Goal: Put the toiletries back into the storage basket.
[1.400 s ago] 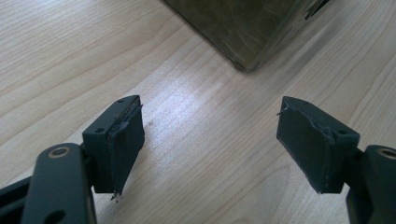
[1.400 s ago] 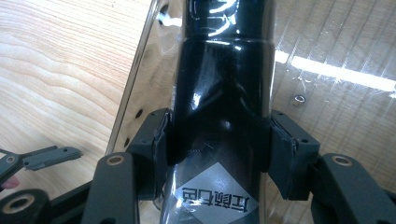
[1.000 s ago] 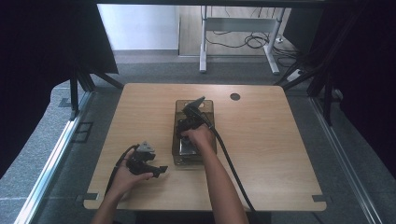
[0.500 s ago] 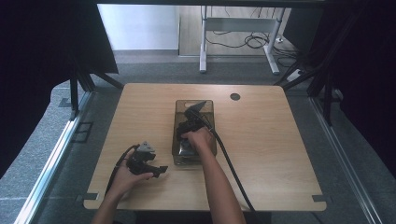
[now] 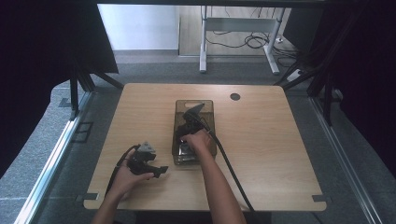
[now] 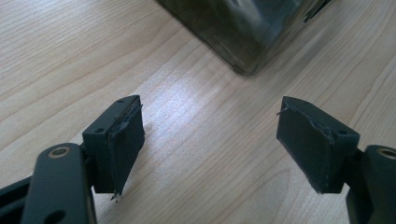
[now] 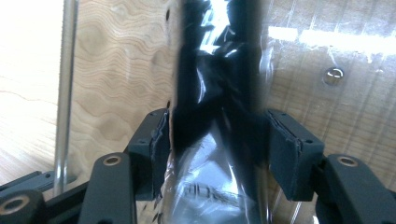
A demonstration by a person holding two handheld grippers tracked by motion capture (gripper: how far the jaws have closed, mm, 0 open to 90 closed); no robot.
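Observation:
A dark see-through tray [image 5: 210, 115] stands in the middle of the wooden table [image 5: 271, 149]. My right gripper [image 5: 190, 116] reaches down into it. In the right gripper view its jaws [image 7: 215, 121] press from both sides on a dark, glossy item in clear wrap [image 7: 215, 84]; what the item is I cannot tell. My left gripper [image 5: 160, 170] rests low over the table to the left of the tray, near the front edge. Its jaws [image 6: 208, 112] stand wide open over bare wood, with a corner of the tray [image 6: 247, 42] just ahead.
A round cable hole [image 5: 235, 96] sits in the table behind and right of the tray. A white desk frame [image 5: 203, 44] with loose cables [image 5: 254, 41] stands on the floor beyond the far edge. Black curtains hang on both sides.

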